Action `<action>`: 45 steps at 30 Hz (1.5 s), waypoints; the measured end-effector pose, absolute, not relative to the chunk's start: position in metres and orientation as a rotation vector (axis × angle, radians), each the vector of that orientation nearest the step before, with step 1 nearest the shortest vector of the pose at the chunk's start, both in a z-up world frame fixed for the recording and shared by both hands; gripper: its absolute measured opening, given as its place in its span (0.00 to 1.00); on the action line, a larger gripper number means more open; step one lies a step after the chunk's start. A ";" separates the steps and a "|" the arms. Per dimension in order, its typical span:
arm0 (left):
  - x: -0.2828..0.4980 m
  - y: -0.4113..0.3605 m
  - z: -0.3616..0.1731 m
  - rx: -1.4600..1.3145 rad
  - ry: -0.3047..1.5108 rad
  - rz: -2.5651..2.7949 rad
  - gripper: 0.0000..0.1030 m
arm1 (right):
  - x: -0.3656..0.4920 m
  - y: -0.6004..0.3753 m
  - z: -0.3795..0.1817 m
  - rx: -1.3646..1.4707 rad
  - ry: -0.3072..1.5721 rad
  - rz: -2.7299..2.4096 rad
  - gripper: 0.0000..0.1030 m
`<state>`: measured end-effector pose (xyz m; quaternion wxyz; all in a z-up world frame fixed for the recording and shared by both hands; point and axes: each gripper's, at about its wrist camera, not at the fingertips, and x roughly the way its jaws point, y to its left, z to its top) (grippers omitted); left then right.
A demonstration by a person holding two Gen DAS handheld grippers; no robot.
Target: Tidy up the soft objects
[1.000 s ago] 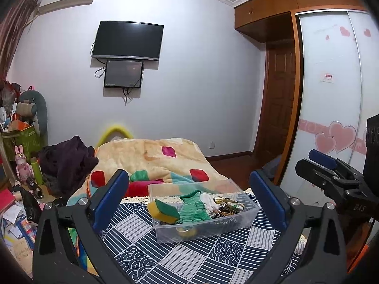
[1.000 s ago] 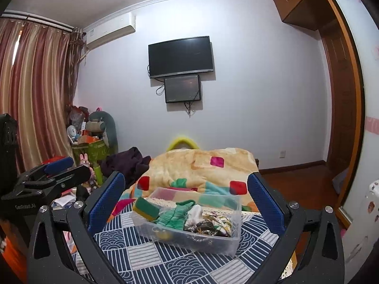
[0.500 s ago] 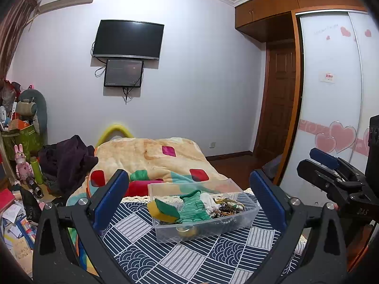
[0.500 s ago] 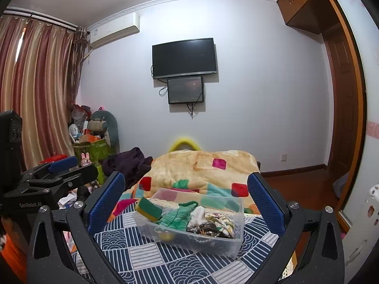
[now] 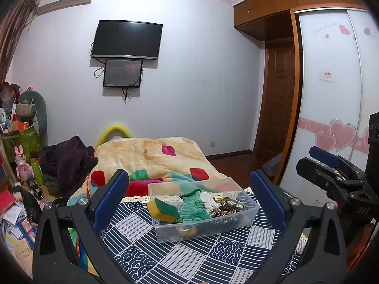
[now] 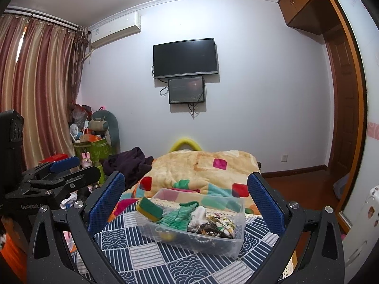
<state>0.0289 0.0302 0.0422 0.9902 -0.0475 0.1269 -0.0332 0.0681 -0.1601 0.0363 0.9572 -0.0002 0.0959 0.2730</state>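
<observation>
A clear plastic bin (image 5: 246,219) stands on the blue patterned cloth (image 5: 165,255). It holds a yellow-green sponge (image 5: 161,209), a green knitted piece (image 5: 193,207), a white cloth (image 5: 208,200) and dark patterned fabric (image 5: 227,206). My left gripper (image 5: 189,203) is open and empty, above and short of the bin. My right gripper (image 6: 187,201) is open and empty, facing the same bin (image 6: 227,246) with the sponge (image 6: 149,207) and green piece (image 6: 180,215) inside. Each gripper shows at the edge of the other's view.
A bed with an orange patchwork blanket (image 5: 151,156) lies behind the bin. Dark clothes (image 5: 68,161) and cluttered boxes (image 5: 21,137) sit at the left. A wardrobe with heart stickers (image 5: 331,108) and a door (image 5: 277,108) are at the right.
Both grippers have tilted slightly so the views shift a little downward in the right wrist view. Nothing was grasped and the bin has not moved.
</observation>
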 end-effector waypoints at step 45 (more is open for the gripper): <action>0.031 0.025 0.041 -0.071 0.257 -0.096 1.00 | 0.066 -0.163 0.041 0.008 0.186 0.534 1.00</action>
